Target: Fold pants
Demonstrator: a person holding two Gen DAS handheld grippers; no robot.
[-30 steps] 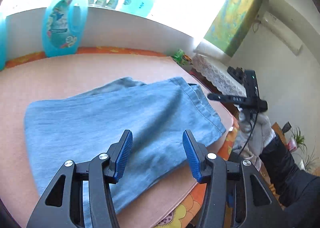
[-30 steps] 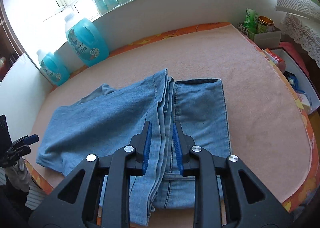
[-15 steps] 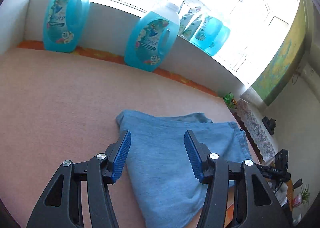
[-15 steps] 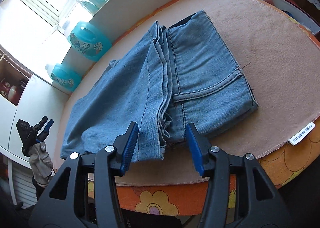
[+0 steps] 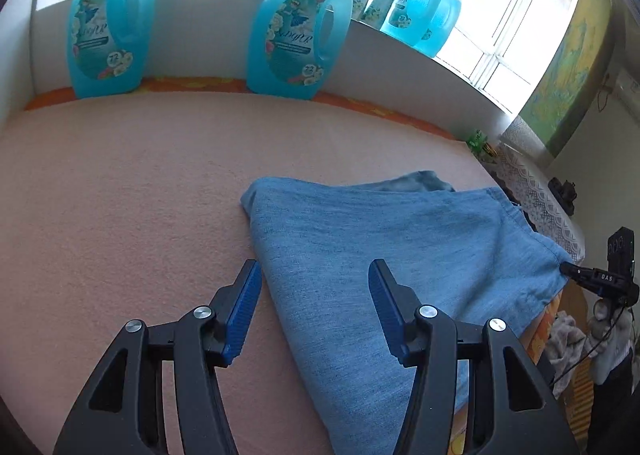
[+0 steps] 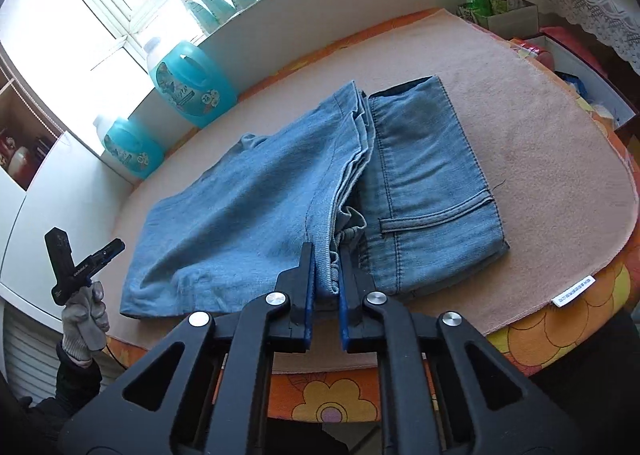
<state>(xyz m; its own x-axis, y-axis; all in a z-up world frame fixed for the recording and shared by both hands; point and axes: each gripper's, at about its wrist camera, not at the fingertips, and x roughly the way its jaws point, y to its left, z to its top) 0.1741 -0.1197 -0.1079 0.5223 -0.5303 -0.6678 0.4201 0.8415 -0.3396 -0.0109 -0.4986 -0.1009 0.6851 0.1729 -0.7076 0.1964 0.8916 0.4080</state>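
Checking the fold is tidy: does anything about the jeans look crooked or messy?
Yes. The light blue denim jeans lie unevenly: the leg hems bunch in ripples along the middle, overlapping the waistband half askew.

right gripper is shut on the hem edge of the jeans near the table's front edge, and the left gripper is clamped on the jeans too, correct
Not quite. The left gripper is open: in the left wrist view its jaws stand apart above the folded edge of the jeans, pressing nothing. The right gripper, whose jaws have just been closing, is indeed shut on the hem edge, as the right wrist view shows.

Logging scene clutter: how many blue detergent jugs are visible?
4: two jugs on the table against the wall, jug and jug; two on the windowsill. More may be hidden.
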